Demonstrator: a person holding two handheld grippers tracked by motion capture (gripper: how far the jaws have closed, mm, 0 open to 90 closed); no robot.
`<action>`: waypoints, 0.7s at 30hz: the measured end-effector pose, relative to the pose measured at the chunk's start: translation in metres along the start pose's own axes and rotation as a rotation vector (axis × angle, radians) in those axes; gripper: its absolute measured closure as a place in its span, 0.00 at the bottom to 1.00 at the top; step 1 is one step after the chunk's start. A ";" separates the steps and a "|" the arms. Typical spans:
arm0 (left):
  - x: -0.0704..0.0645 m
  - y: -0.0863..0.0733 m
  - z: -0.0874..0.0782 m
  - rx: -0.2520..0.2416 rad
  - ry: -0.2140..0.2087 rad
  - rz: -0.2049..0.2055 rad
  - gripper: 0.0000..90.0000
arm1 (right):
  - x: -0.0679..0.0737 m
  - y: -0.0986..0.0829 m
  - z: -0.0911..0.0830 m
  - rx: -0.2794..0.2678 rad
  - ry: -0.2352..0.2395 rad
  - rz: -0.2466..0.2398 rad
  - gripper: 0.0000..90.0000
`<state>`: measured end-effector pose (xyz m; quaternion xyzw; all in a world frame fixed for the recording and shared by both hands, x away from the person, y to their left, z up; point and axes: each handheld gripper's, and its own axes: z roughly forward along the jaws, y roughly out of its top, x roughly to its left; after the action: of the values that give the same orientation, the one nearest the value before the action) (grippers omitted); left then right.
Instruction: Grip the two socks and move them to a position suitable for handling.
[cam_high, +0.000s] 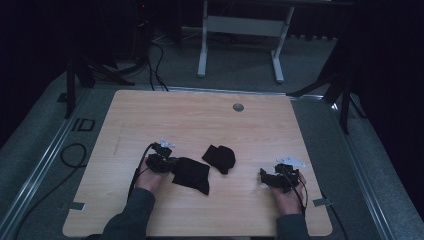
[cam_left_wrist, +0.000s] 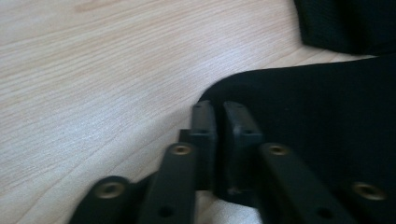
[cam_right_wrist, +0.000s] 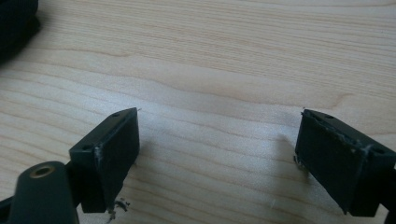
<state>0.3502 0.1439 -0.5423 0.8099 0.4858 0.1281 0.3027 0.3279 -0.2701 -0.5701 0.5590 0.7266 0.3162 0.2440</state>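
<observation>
Two black cloth pieces lie on the wooden table (cam_high: 210, 120). The nearer, flatter black cloth (cam_high: 191, 174) lies front centre, and its rounded edge (cam_left_wrist: 289, 107) runs up to my left gripper (cam_left_wrist: 218, 116). The jaws of my left gripper (cam_high: 170, 164) stand nearly together, pinching that cloth's left edge. A second, folded black cloth (cam_high: 220, 157) sits just behind and to the right, its corner (cam_left_wrist: 345, 23) at the top right of the left gripper view. My right gripper (cam_high: 266, 177) rests low at the front right, open (cam_right_wrist: 219, 140) over bare wood with nothing between its jaws.
A small grey round cap (cam_high: 238, 107) sits in the tabletop near the far edge. Cables (cam_high: 75, 155) trail on the floor at the left. A white desk frame (cam_high: 240, 30) stands beyond the table. Dark stands flank both far corners.
</observation>
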 end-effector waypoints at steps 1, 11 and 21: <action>0.000 0.001 -0.001 -0.002 -0.004 0.000 0.96 | 0.000 0.000 0.000 0.000 0.000 0.000 0.15; -0.006 0.008 -0.013 -0.025 -0.019 0.022 0.96 | 0.000 0.000 0.000 0.000 0.001 0.000 0.15; -0.023 0.017 -0.028 -0.057 -0.042 0.063 0.96 | 0.000 0.000 0.000 0.000 0.002 -0.001 0.15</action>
<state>0.3365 0.1287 -0.5082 0.8183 0.4497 0.1342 0.3317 0.3281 -0.2700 -0.5701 0.5583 0.7272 0.3165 0.2434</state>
